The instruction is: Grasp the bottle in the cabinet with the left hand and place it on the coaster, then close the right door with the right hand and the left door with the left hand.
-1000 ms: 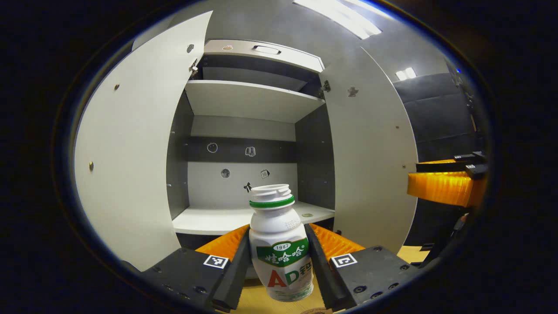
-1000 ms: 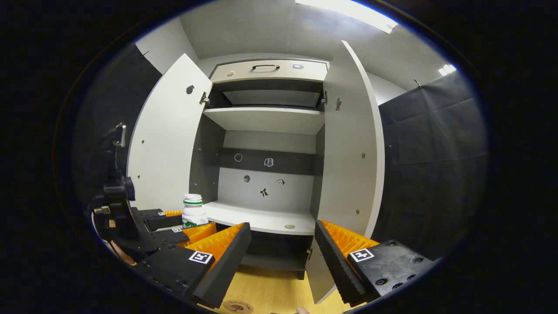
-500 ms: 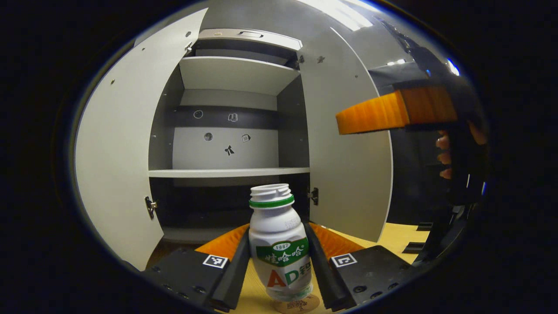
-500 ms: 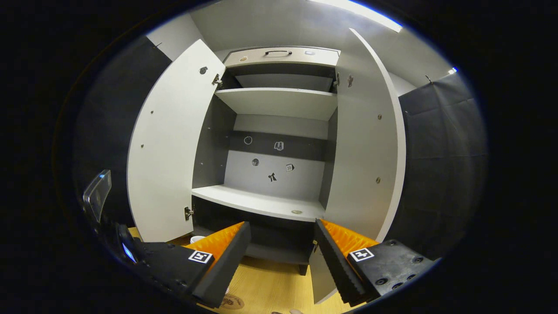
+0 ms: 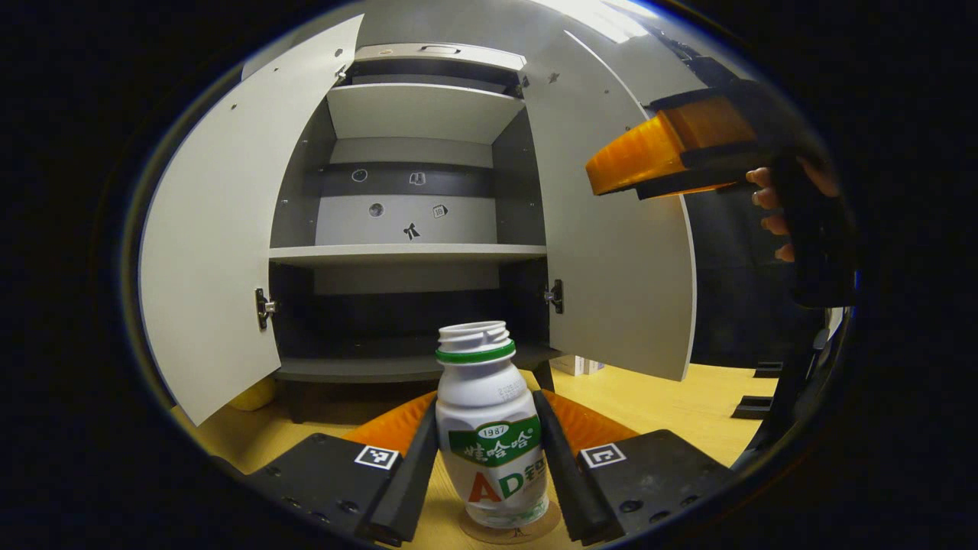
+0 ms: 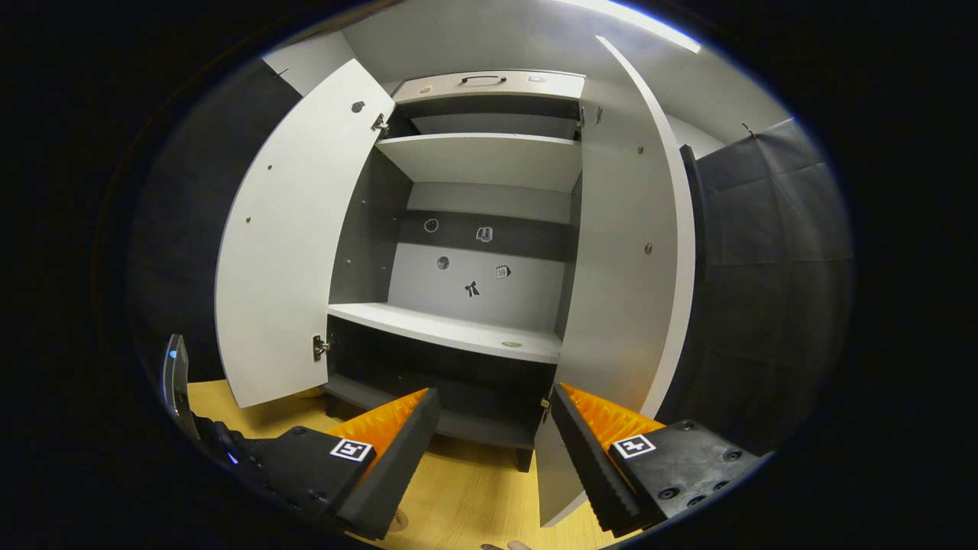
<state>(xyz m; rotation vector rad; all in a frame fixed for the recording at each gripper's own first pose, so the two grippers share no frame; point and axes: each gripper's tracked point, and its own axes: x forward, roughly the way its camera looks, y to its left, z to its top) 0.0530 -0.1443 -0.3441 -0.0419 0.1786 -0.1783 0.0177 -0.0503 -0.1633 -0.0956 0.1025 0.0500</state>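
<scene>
A white bottle (image 5: 489,428) with a green neck ring and green label stands upright between my left gripper's (image 5: 487,458) fingers, which press both its sides. Its base rests on a round coaster (image 5: 510,529) on the wooden table. The cabinet (image 5: 412,221) stands ahead with its left door (image 5: 206,244) and right door (image 5: 611,229) both swung open. My right gripper (image 6: 493,451) is open and holds nothing, facing the cabinet (image 6: 474,252) near the right door's (image 6: 626,252) lower edge. That gripper (image 5: 657,153) and the hand holding it also appear high at the right of the left gripper view.
The cabinet has a bare middle shelf (image 6: 451,328), an upper shelf (image 5: 420,111) and a drawer with a handle (image 6: 483,79) on top. Small stickers dot the back panel (image 5: 405,206). The wooden table (image 6: 474,496) stretches in front of the cabinet. A yellow object (image 5: 252,393) lies under the left door.
My left gripper has come down from shelf height with the bottle, and its base now sits on the coaster. My right gripper rose a little and drifted toward the right door.
</scene>
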